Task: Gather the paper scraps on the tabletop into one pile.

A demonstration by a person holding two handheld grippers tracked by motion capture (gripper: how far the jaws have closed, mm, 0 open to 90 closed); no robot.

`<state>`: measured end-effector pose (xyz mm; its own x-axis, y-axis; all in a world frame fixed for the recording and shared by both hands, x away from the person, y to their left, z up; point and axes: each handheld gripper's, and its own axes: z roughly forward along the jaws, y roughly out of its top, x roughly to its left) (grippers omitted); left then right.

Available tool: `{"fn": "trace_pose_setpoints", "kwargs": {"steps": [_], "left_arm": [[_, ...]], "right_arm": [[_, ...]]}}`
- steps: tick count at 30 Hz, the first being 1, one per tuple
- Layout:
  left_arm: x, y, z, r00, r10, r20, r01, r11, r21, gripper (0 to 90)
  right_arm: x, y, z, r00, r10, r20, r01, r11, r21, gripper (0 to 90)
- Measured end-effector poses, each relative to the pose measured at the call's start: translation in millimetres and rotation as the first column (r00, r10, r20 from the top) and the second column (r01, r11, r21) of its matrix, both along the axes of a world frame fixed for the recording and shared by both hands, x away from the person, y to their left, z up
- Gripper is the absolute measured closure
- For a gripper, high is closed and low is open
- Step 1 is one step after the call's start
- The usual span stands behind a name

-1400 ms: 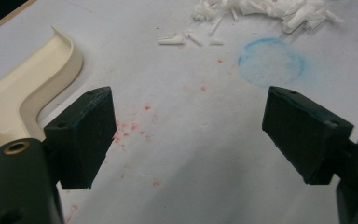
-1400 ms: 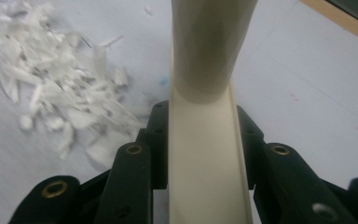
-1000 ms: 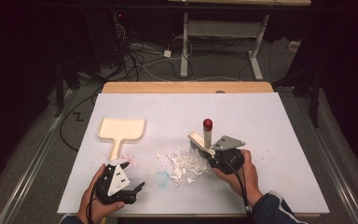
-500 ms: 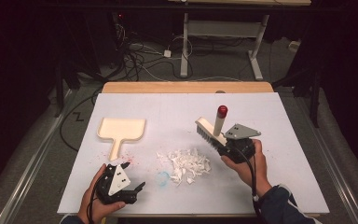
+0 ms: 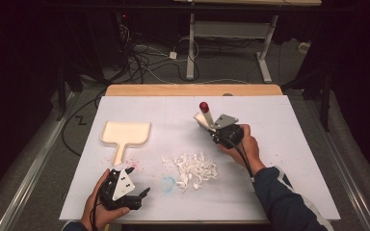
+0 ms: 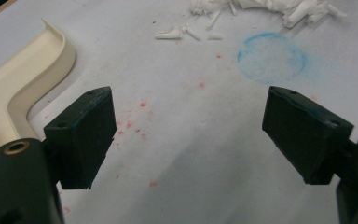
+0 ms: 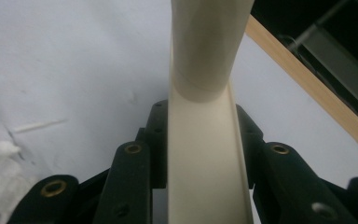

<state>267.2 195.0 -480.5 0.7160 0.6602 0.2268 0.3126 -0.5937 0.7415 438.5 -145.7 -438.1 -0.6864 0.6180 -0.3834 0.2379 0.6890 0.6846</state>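
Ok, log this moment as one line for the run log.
left claw: open, low over table | right claw: shut on brush, lifted | paper scraps: piled mid-table | dustpan: flat, untouched

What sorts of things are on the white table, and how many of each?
Cream dustpan: 1
Cream brush with a red tip, held in the right tool: 1
Pile of white scraps: 1
Handheld tools, including the left tool: 2
Total: 5

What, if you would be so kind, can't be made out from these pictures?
- Brush bristles: in the high view the right gripper and its grey plate cover that end.
- Brush tip: cut off by the top edge of the right gripper view.
- Dustpan: cropped by the left gripper view's left edge.
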Motion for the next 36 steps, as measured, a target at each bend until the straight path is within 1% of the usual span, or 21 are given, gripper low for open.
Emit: {"fn": "trace_pose_setpoints", "kwargs": {"steps": [1, 3, 4, 5, 6, 7, 8, 9, 11, 14, 16, 18, 19, 22, 24, 25, 28, 31, 32, 33, 36], "left_arm": [[-0.2, 0.2, 0.0, 1.0, -0.001, 0.0, 0.001, 1.0, 0.001, 16.8], [-0.7, 0.5, -0.1, 1.0, -0.001, 0.0, 0.001, 1.0, -0.001, 16.8], [-0.9, 0.6, -0.3, 1.0, 0.001, 0.0, -0.001, 1.0, -0.004, 16.8], [-1.0, 0.8, -0.3, 1.0, 0.002, -0.001, -0.002, 1.0, -0.002, 16.8], [-1.1, 0.8, -0.5, 1.0, 0.003, -0.003, -0.003, 1.0, -0.002, 16.8], [-1.1, 0.9, -0.4, 1.0, 0.003, -0.004, -0.003, 1.0, -0.002, 16.8], [-1.4, 0.6, -0.4, 1.0, 0.004, -0.002, -0.004, 1.0, -0.004, 16.8], [-1.6, 0.3, -0.2, 1.0, 0.003, -0.002, -0.003, 1.0, -0.003, 16.8], [-1.7, -0.1, 0.0, 1.0, 0.003, -0.002, -0.003, 1.0, 0.002, 16.8], [-1.6, -0.5, 0.2, 1.0, 0.003, -0.002, -0.003, 1.0, -0.001, 16.8], [-1.4, -0.9, 0.2, 1.0, 0.004, -0.001, -0.004, 1.0, -0.001, 16.8], [-1.3, -0.8, 0.3, 1.0, 0.007, 0.0, -0.007, 1.0, -0.002, 16.8], [-1.1, -0.7, 0.5, 1.0, 0.008, 0.001, -0.008, 1.0, -0.003, 16.8], [-0.9, 0.2, 1.4, 0.9999, 0.012, 0.005, -0.012, 0.9999, -0.007, 16.8], [-0.4, 0.7, 1.7, 0.9999, 0.015, 0.006, -0.015, 0.9998, -0.009, 16.8], [-0.3, 0.5, 1.7, 0.9999, 0.014, 0.006, -0.014, 0.9999, -0.008, 16.8], [0.0, 0.1, 1.8, 1.0, 0.006, 0.005, -0.006, 1.0, -0.002, 16.8], [0.2, 1.2, 1.7, 1.0, 0.007, 0.005, -0.007, 0.9999, -0.009, 16.8], [0.3, 1.9, 1.8, 1.0, 0.007, 0.005, -0.007, 0.9999, -0.009, 16.8], [0.3, 2.0, 1.5, 0.9999, 0.01, 0.006, -0.01, 0.9998, -0.015, 16.8], [0.4, 2.4, 1.2, 1.0, 0.007, 0.002, -0.007, 0.9999, -0.012, 16.8]], "right_arm": [[-0.9, 4.4, -1.8, 0.9996, 0.028, -0.01, -0.028, 0.9995, -0.011, 67.8], [-6.5, 12.0, -4.9, 0.9967, 0.08, -0.007, -0.081, 0.9958, -0.044, 67.5], [-9.6, 13.2, -5.6, 0.9918, 0.125, -0.029, -0.126, 0.9918, -0.023, 67.4], [-13.1, 14.1, -5.8, 0.9857, 0.163, -0.044, -0.163, 0.9866, -0.007, 67.4], [-17.9, 15.3, -5.3, 0.9805, 0.191, -0.048, -0.191, 0.9815, -0.009, 67.3], [-22.9, 16.1, -4.3, 0.9721, 0.228, -0.057, -0.228, 0.9735, -0.009, 67.3], [-33.0, 16.4, -1.5, 0.9571, 0.279, -0.078, -0.279, 0.9601, 0.01, 67.4], [-33.0, 16.4, -1.5, 0.9571, 0.279, -0.078, -0.279, 0.9601, 0.01, 67.4], [-42.9, 15.8, 2.5, 0.9414, 0.326, -0.085, -0.326, 0.9452, 0.016, 67.6], [-53.0, 11.9, 9.2, 0.9299, 0.359, -0.079, -0.358, 0.9333, 0.033, 67.8], [-57.5, 8.4, 15.4, 0.9295, 0.363, -0.065, -0.36, 0.9314, 0.054, 67.9], [-61.1, 6.5, 22.9, 0.9384, 0.345, -0.022, -0.344, 0.9382, 0.039, 67.8], [-61.9, 5.9, 27.1, 0.9423, 0.334, -0.012, -0.334, 0.9418, 0.041, 67.9], [-63.2, 7.1, 39.4, 0.9472, 0.32, 0.015, -0.321, 0.9451, 0.064, 67.8], [-62.1, 12.8, 45.6, 0.9401, 0.34, 0.015, -0.341, 0.9382, 0.06, 67.9], [-61.2, 17.8, 47.1, 0.9384, 0.345, 0.022, -0.345, 0.9371, 0.05, 67.8], [-54.9, 35.8, 46.9, 0.9175, 0.398, 0.003, -0.398, 0.9175, 0.011, 67.8], [-47.1, 54.7, 41.8, 0.8953, 0.445, -0.012, -0.445, 0.8941, -0.047, 67.8], [-44.6, 60.2, 40.1, 0.8925, 0.451, -0.017, -0.451, 0.8908, -0.056, 67.8], [-42.0, 65.5, 38.5, 0.8881, 0.459, -0.02, -0.46, 0.8861, -0.06, 67.8], [-36.7, 79.4, 32.5, 0.8735, 0.485, -0.038, -0.487, 0.8725, -0.043, 67.8]]}}
